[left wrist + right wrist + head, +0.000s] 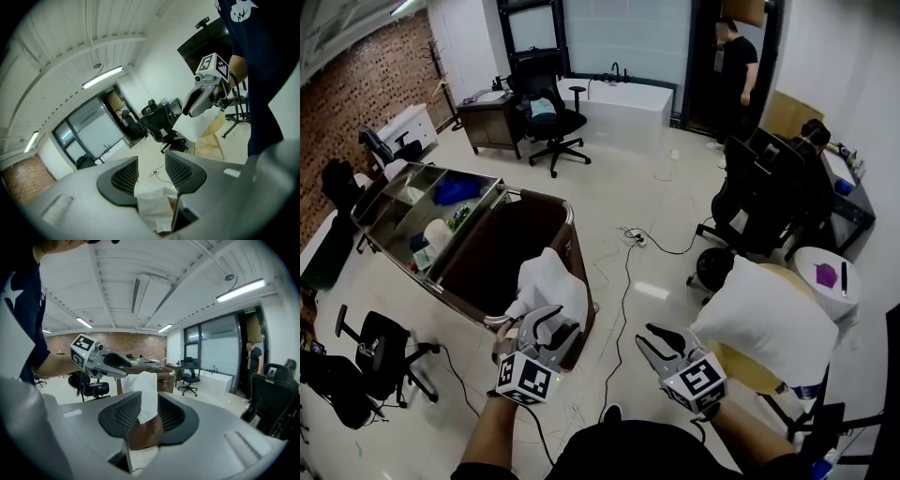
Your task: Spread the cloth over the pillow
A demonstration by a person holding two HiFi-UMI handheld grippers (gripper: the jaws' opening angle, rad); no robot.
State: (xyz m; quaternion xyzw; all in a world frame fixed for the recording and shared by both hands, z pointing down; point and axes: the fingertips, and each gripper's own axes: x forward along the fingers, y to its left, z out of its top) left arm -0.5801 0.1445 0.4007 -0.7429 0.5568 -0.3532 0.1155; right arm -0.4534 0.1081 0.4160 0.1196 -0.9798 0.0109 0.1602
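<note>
1. the left gripper (548, 323) is clenching the bunched cloth (551, 279), holding it up near the cart (525, 239), well apart from the pillow (764, 319).
2. the right gripper (644, 334) is standing released and empty, between cloth and pillow.
3. step in hand, as i judge it: bringing the cloth across to the pillow, which is resting on a stool (741, 367).
4. the next move is likely calling for the right gripper taking a free edge, so both are pulling the cloth flat above the pillow.

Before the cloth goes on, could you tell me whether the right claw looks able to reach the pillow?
Probably yes: the right claw is open and empty, and nothing stands between it and the pillow close beside it.
</note>
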